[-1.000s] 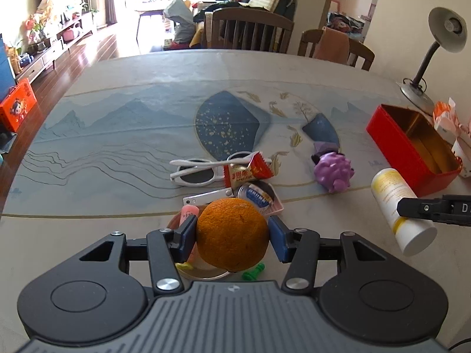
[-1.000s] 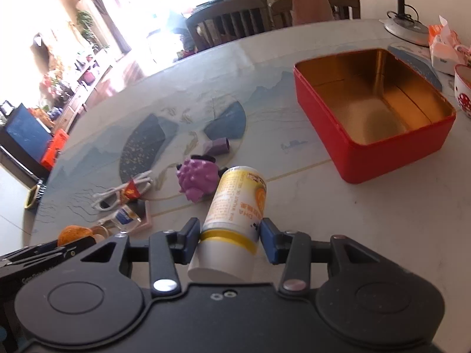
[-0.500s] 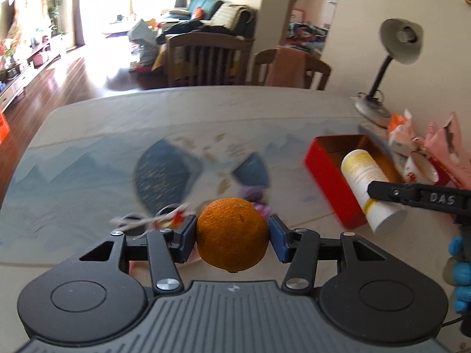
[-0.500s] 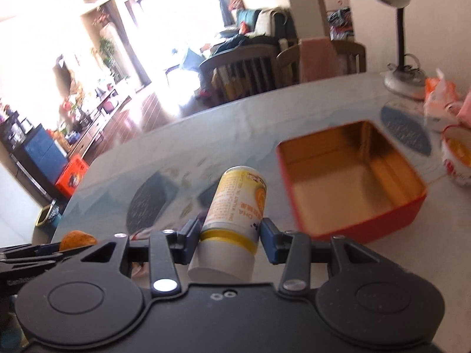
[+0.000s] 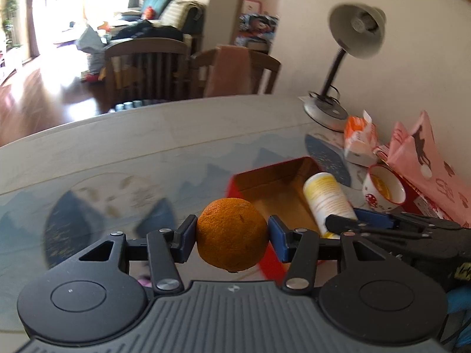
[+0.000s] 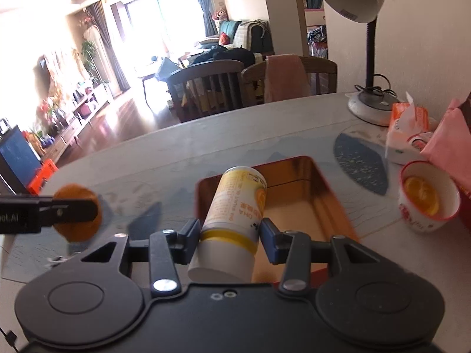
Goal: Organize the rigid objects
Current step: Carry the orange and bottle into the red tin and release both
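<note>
— The left gripper (image 5: pixel 232 234) pinches the orange (image 5: pixel 231 234) beside the red tin (image 5: pixel 275 176)!
— The right-wrist view shows the tin's whole gold inside; the right gripper (image 6: pixel 230 236) clamps the yellow bottle (image 6: pixel 232 220) over it.

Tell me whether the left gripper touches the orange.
Touching. The left wrist view shows both blue pads of the left gripper pressed against the orange's sides.

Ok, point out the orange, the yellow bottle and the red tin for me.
orange (image 5: pixel 231 233), left wrist view, middle of its peel.
yellow bottle (image 6: pixel 235 206), right wrist view, its printed label.
red tin (image 6: pixel 329 203), right wrist view, gold inner right wall.
</note>
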`<state>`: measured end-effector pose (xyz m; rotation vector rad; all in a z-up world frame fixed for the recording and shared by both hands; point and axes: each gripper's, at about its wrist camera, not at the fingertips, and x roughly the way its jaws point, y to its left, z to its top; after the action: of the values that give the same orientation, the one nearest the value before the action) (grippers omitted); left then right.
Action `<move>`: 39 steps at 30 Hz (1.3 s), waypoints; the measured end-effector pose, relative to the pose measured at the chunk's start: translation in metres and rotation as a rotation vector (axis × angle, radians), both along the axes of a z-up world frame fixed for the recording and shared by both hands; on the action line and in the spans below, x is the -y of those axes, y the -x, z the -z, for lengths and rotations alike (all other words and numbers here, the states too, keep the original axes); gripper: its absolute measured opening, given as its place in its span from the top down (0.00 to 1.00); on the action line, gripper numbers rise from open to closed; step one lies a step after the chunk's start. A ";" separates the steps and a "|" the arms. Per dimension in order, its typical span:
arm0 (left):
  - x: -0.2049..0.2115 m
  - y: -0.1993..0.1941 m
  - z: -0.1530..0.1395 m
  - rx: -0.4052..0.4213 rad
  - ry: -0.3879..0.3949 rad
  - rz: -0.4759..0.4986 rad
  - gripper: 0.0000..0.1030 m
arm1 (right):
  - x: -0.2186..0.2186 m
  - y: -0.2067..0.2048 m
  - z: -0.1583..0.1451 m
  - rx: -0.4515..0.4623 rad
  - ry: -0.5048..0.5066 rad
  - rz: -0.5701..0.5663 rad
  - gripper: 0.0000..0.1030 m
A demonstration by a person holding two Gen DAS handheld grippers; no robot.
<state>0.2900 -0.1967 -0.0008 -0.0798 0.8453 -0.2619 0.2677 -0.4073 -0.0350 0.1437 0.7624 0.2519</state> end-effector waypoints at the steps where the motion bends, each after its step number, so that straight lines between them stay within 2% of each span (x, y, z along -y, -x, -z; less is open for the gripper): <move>1: 0.009 -0.007 0.002 -0.006 0.000 0.011 0.50 | 0.004 -0.004 0.003 -0.007 0.003 0.001 0.57; 8: 0.056 -0.059 0.027 -0.080 0.028 0.037 0.50 | 0.021 -0.028 0.024 -0.046 0.071 -0.032 0.57; 16: 0.095 -0.106 0.075 -0.169 -0.025 0.065 0.50 | 0.019 -0.047 0.048 -0.069 0.142 -0.099 0.57; 26: 0.119 -0.137 0.117 -0.259 -0.072 0.101 0.50 | 0.017 -0.056 0.065 -0.104 0.202 -0.133 0.57; 39: 0.117 -0.145 0.119 -0.260 -0.044 0.079 0.50 | 0.025 -0.064 0.069 -0.122 0.172 -0.130 0.56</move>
<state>0.4347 -0.3136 -0.1203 -0.0396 1.1139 -0.3107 0.3316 -0.4320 -0.1035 -0.0542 0.9126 0.3009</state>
